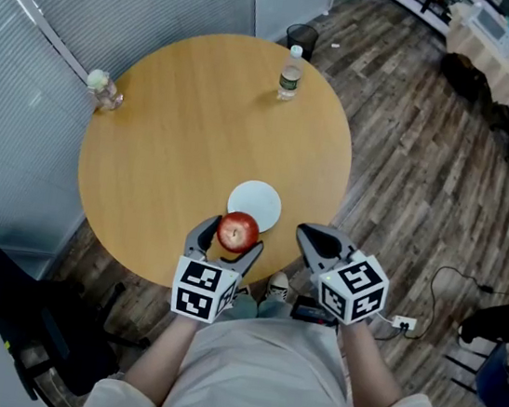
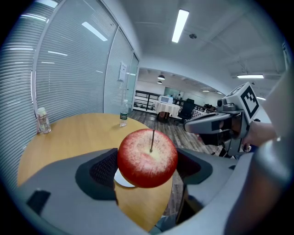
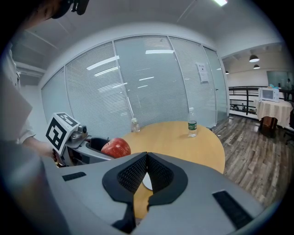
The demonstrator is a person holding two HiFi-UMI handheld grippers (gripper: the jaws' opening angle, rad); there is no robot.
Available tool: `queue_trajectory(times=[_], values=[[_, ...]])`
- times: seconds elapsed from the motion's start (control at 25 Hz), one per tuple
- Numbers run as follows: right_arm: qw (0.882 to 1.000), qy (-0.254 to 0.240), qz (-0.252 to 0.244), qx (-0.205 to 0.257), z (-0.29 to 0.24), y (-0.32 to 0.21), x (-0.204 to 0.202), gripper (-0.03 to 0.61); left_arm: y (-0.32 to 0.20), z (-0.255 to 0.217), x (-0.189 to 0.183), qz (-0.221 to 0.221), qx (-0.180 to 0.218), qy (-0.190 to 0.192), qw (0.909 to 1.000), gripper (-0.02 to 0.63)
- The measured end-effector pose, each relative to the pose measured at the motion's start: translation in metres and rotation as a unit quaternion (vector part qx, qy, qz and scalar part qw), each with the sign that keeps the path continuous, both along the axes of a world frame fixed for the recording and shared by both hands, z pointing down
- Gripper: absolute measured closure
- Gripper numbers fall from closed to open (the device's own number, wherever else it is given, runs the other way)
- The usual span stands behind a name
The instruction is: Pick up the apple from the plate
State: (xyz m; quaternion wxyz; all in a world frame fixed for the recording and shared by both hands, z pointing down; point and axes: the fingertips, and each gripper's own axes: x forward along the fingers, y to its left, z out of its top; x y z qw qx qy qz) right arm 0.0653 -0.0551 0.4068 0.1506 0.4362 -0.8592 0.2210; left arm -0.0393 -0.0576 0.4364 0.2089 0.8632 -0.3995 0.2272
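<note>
Apple (image 1: pixel 237 231) clamped in left gripper (image 1: pixel 229 239) (apparently lifted off plate (image 1: pixel 258 199)).

Right gripper (image 3: pixel 147 160): jaws pressed together, ribbed pads meeting, nothing between them. A sliver of white plate (image 3: pixel 146 181) shows just behind the pads, on the round wooden table (image 3: pixel 197 149). At left, the left gripper (image 3: pixel 104 148) with its marker cube holds a red apple (image 3: pixel 116 148) clear of the tabletop. Far side of table: water bottle (image 3: pixel 192 123) with green label, upright; small clear bottle (image 3: pixel 134 125) near the edge. Glass wall with blinds (image 3: pixel 138 87) behind.
</note>
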Motion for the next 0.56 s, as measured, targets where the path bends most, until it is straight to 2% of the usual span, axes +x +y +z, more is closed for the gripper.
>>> queue_trajectory(times=[0.56], values=[[1.0, 0.006, 0.002, -0.002, 0.0002, 0.0023, 0.0039, 0.549, -0.0001, -0.0018, 0.0021, -0.002, -0.002, 0.003, 1.0, 0.219]])
